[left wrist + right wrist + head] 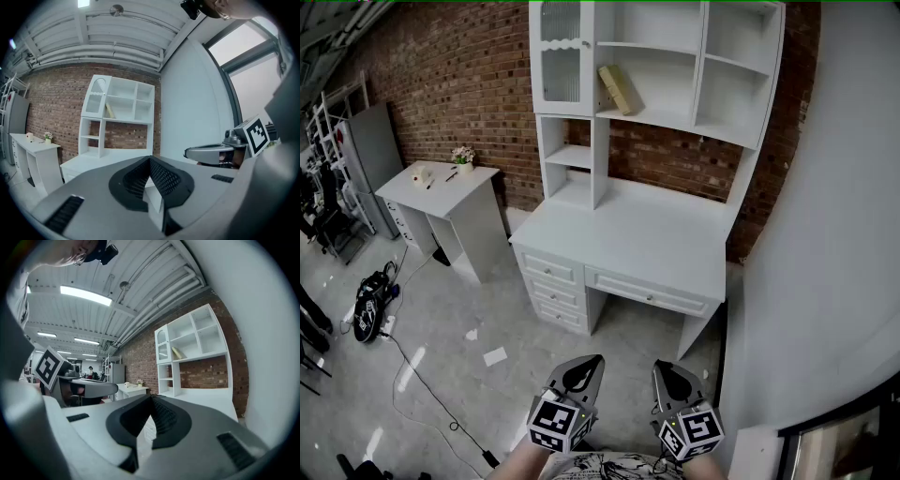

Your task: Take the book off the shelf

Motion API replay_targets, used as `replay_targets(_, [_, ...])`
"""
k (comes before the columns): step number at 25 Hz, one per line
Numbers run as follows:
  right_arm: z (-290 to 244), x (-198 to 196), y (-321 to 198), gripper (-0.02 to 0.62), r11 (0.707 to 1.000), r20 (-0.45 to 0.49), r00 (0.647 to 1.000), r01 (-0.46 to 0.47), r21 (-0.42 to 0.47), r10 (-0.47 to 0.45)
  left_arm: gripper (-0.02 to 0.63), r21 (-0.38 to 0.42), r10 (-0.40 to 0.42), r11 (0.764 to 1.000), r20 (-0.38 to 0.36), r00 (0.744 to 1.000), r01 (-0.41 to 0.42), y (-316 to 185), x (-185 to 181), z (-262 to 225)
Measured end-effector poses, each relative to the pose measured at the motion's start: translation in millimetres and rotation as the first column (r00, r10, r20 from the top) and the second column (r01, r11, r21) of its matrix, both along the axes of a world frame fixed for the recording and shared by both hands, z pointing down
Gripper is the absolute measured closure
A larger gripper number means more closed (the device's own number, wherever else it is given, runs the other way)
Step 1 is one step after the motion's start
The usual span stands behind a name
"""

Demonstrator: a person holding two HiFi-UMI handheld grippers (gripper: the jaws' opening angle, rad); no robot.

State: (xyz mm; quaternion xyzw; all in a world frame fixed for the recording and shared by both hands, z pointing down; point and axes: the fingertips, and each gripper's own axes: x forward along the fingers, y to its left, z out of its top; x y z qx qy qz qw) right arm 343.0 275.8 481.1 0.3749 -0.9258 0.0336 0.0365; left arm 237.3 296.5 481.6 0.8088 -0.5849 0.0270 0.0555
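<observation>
A tan book (619,89) leans tilted in the middle compartment of the white shelf unit (666,112), which stands on a white desk (628,244) against a brick wall. It also shows far off as the book (109,111) in the left gripper view and the book (176,353) in the right gripper view. My left gripper (594,360) and right gripper (662,367) are held low and side by side, well short of the desk. In each gripper view the jaws meet with nothing between them: left gripper (150,160), right gripper (151,398).
A small white side table (441,192) with a flower pot (464,157) stands left of the desk. On the floor lie a black bag (370,305), a cable (422,380) and a paper scrap (495,356). A white wall (834,234) closes the right side.
</observation>
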Motion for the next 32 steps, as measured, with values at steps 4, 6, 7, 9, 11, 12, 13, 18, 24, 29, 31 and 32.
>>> replay_targets(4, [1.0,0.8,-4.6,0.595,1.0,0.006,1.0,-0.006,-0.006,0.006,0.593,-0.003,-0.001,1.0,0.003,1.0,0.001,-4.7,-1.2,1.9])
replay_targets(6, [0.8,0.8,-5.6,0.595,1.0,0.004,1.0,-0.008,-0.004,0.008,0.593,-0.005,-0.001,1.0,0.002,1.0,0.001,-6.1,-1.1,2.5])
replay_targets(7, [0.7,0.8,-6.1,0.595,1.0,0.003,1.0,-0.009,-0.002,0.009,0.593,-0.005,0.001,1.0,0.001,1.0,-0.001,-6.9,-0.8,2.8])
replay_targets(9, [1.3,0.0,-7.4,0.595,1.0,0.0,1.0,-0.008,-0.001,0.008,0.593,-0.007,0.003,1.0,0.001,1.0,-0.002,-8.6,-0.3,4.0])
replay_targets(11, [4.0,-1.7,-8.7,0.595,1.0,-0.002,1.0,-0.001,-0.011,0.001,0.593,-0.01,0.003,1.0,0.001,1.0,-0.003,-10.3,-0.2,5.4])
replay_targets(12, [5.5,-2.4,-9.2,0.595,1.0,-0.002,1.0,0.002,-0.018,-0.002,0.593,-0.013,0.003,1.0,0.0,1.0,-0.003,-11.1,0.0,6.1])
replay_targets(13, [6.5,-2.6,-9.7,0.595,1.0,0.0,1.0,0.002,-0.025,-0.002,0.593,-0.016,0.004,1.0,0.0,1.0,-0.004,-12.0,0.4,6.7])
replay_targets(18, [4.5,-5.3,-16.1,0.594,1.0,0.013,1.0,-0.009,-0.026,0.009,0.593,-0.017,0.014,1.0,0.006,1.0,-0.014,-19.2,1.4,7.5])
replay_targets(24, [6.6,-16.5,-36.5,0.594,1.0,0.009,1.0,-0.013,-0.014,0.013,0.592,-0.017,0.029,0.999,0.029,0.999,-0.028,-36.4,-5.5,15.1])
replay_targets(29, [8.5,-32.6,-68.2,0.594,0.998,0.028,0.999,-0.042,-0.041,0.044,0.593,-0.007,0.059,0.998,0.04,0.997,-0.059,-66.4,-22.3,11.6])
replay_targets(31, [6.5,-42.0,-83.3,0.594,0.997,0.033,0.997,-0.068,-0.035,0.069,0.593,-0.003,0.095,0.996,0.04,0.995,-0.095,-81.3,-30.8,8.7])
replay_targets(32, [5.8,-48.1,-90.4,0.594,0.996,0.035,0.996,-0.08,-0.033,0.081,0.592,0.001,0.108,0.994,0.041,0.993,-0.108,-88.9,-37.1,7.2])
